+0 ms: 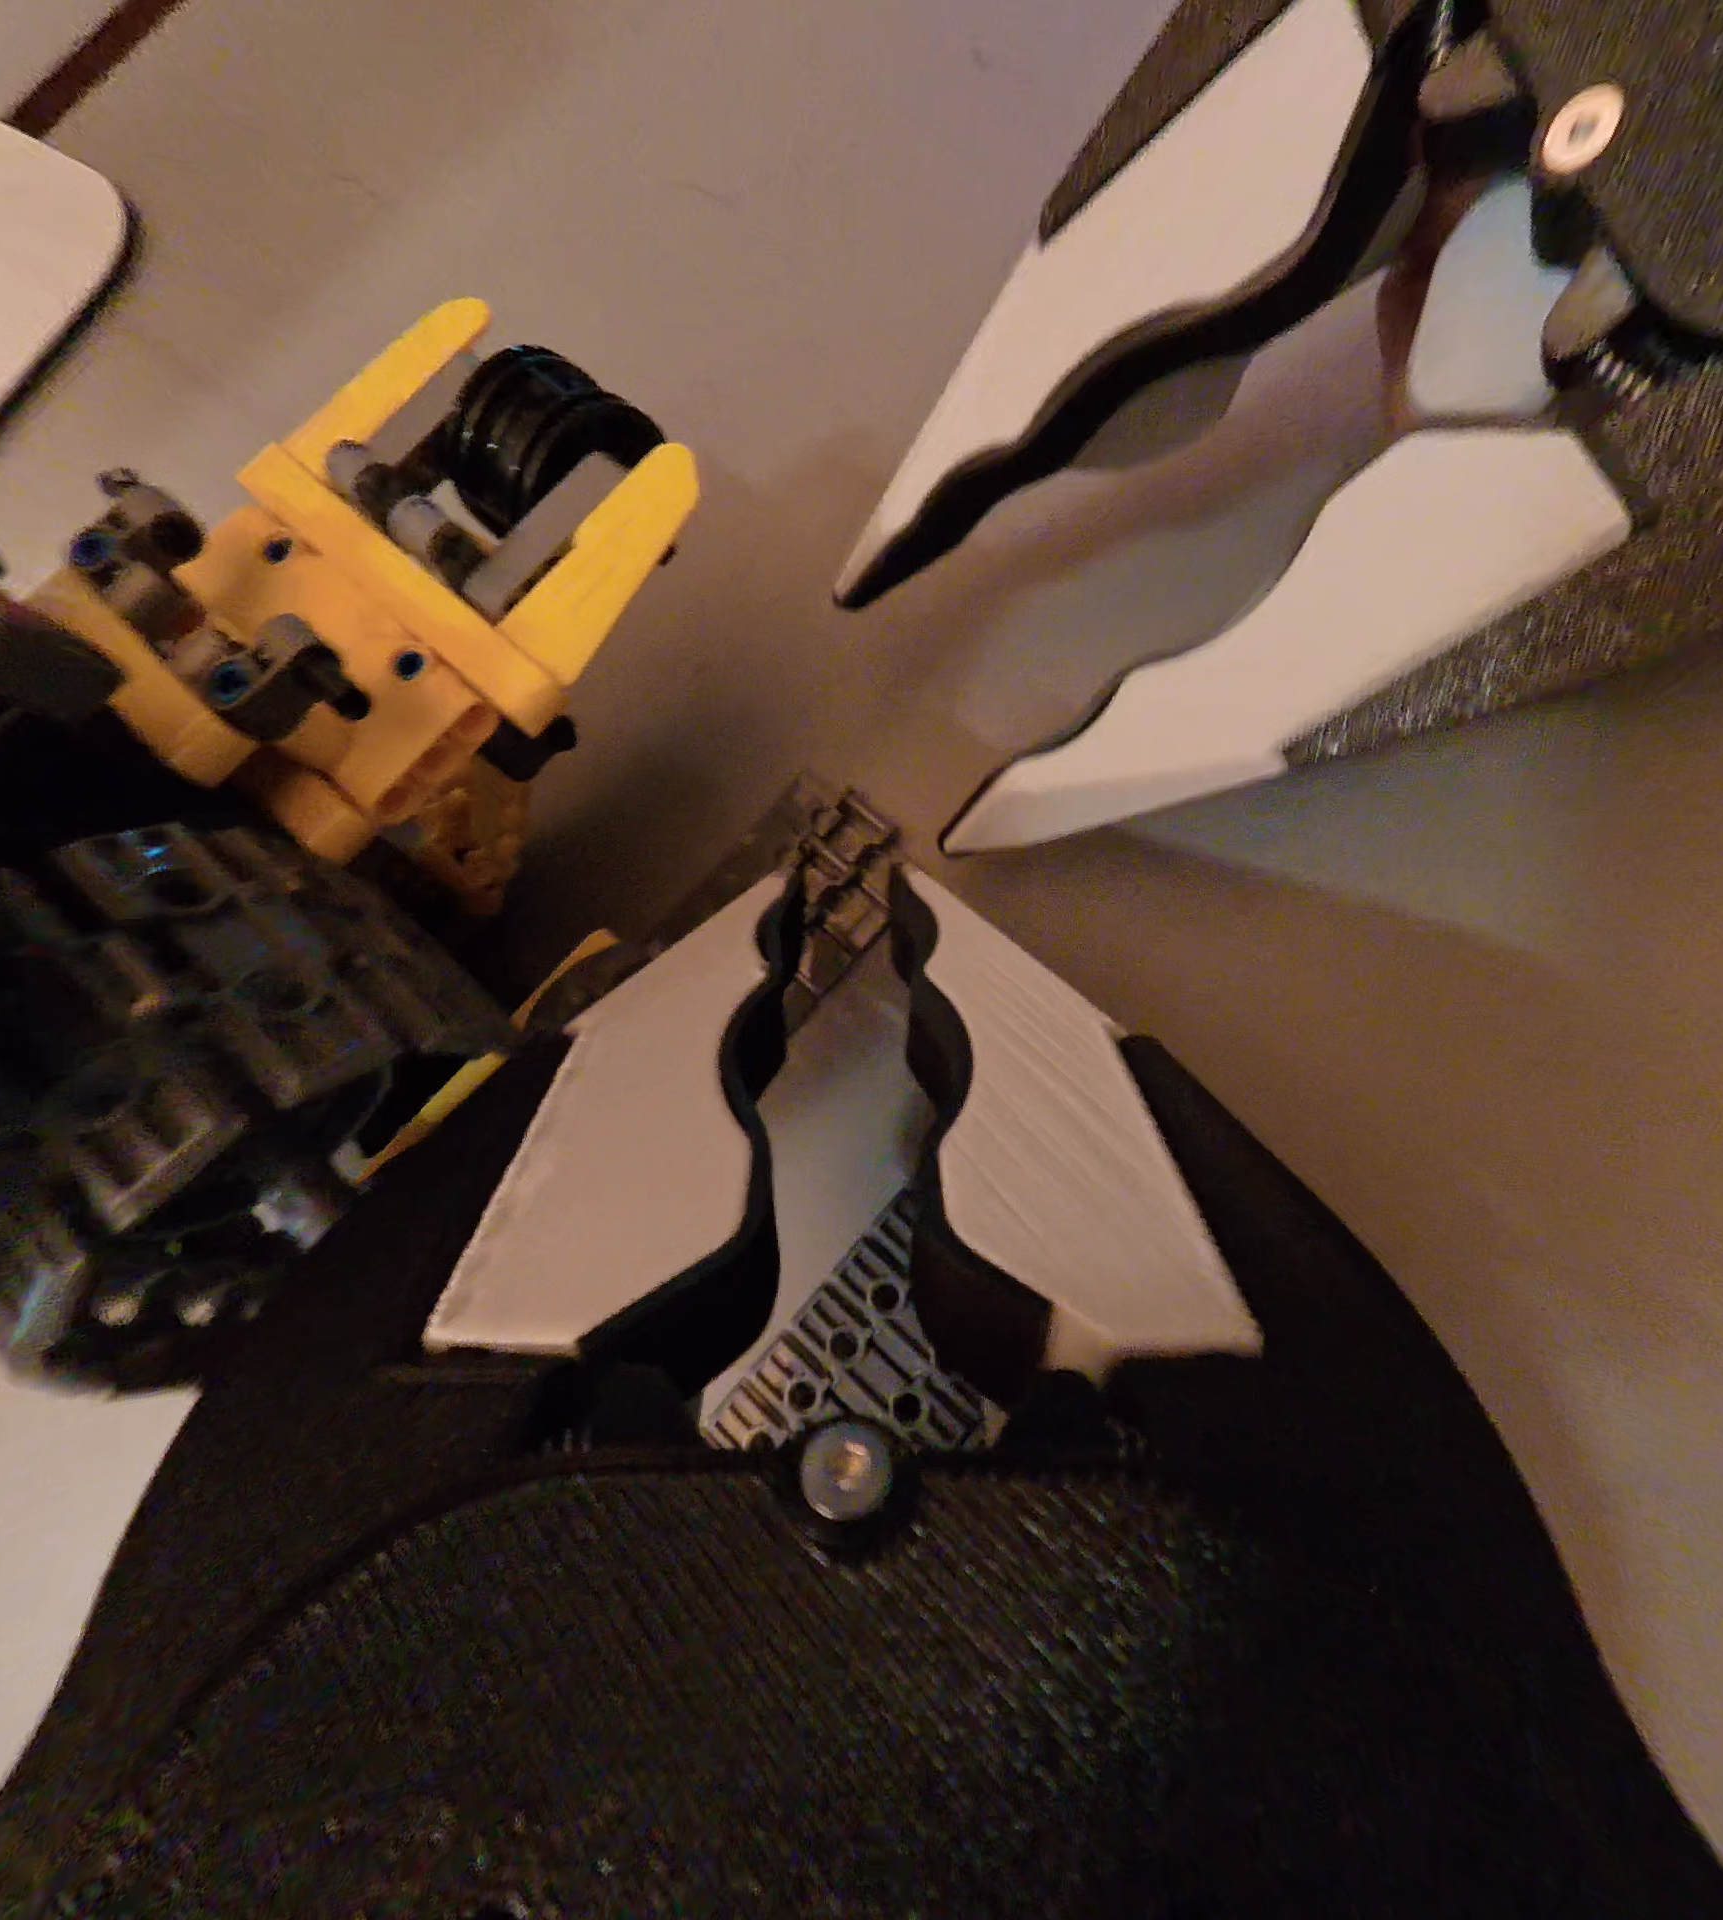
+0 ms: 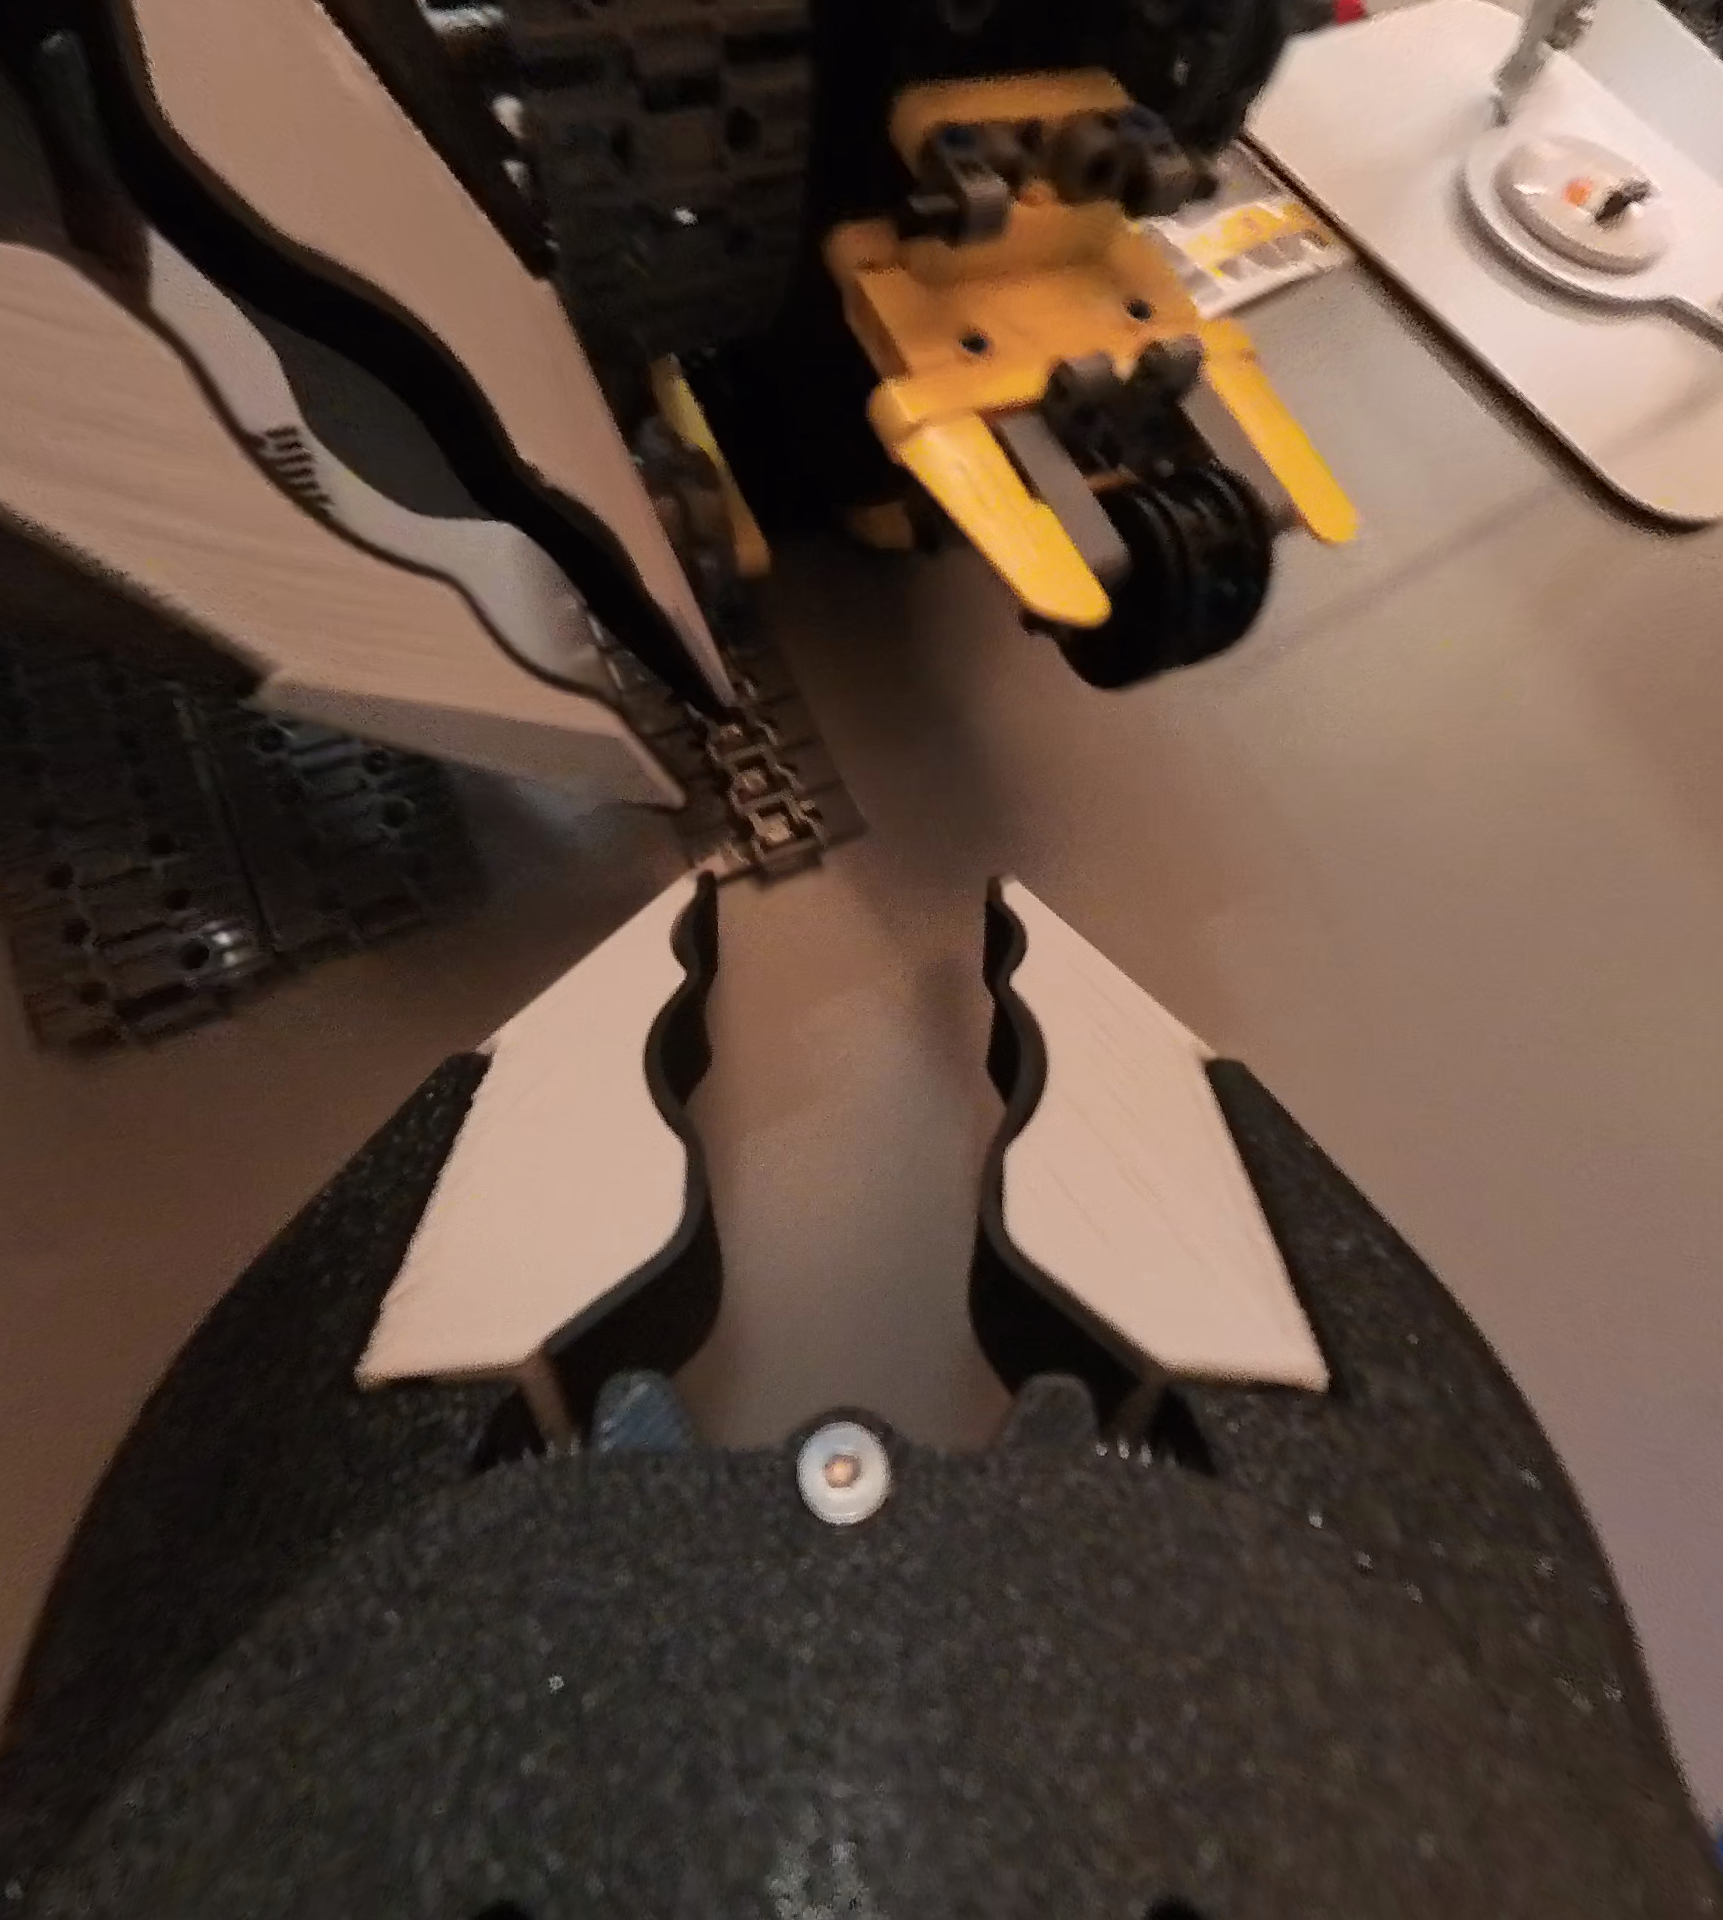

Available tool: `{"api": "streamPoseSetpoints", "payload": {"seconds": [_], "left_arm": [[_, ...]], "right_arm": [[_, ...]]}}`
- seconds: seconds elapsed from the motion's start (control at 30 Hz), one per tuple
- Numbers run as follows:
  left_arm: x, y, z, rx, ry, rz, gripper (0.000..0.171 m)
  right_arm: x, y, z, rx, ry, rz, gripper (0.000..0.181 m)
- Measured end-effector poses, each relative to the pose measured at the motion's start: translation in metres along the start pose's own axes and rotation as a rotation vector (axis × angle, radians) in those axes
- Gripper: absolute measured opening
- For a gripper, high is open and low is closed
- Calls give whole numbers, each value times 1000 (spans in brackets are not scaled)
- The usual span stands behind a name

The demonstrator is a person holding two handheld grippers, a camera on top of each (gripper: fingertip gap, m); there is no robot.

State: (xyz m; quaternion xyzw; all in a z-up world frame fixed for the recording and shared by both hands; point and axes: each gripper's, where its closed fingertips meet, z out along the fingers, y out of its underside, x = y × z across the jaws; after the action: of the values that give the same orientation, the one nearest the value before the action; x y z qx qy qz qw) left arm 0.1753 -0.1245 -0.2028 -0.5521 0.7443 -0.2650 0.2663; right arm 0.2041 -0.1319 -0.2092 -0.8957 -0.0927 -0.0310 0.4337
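Here the left tool (image 1: 841, 894) pinches a grey track strip (image 1: 849, 862) at its tip. The right tool (image 2: 849, 894) sits spread and empty just beside it. Best keep that pinch firm and level above the counter (image 2: 1356, 935).

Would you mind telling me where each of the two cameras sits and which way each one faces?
Left wrist view: on the left gripper, looking along its fingers, which are shut on a grey tread strip over the grey table; the right gripper enters open from the upper right.
Right wrist view: on the right gripper, open and empty, facing the tread strip; the left gripper comes in from the upper left.
Shared: both grippers, the strip, the table and the yellow-and-black brick vehicle.
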Motion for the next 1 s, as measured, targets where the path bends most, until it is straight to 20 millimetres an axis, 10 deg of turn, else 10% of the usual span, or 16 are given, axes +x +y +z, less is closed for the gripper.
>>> {"api": "streamPoseSetpoints", "payload": {"seconds": [0.43,1.0], "left_arm": [[8,-1,28,-151,60,51,20],[5,5,11,-388,197,289,7]], "right_arm": [[12,3,-15,13,92,39,50],[20,-6,-29,58,156,49,50]]}}
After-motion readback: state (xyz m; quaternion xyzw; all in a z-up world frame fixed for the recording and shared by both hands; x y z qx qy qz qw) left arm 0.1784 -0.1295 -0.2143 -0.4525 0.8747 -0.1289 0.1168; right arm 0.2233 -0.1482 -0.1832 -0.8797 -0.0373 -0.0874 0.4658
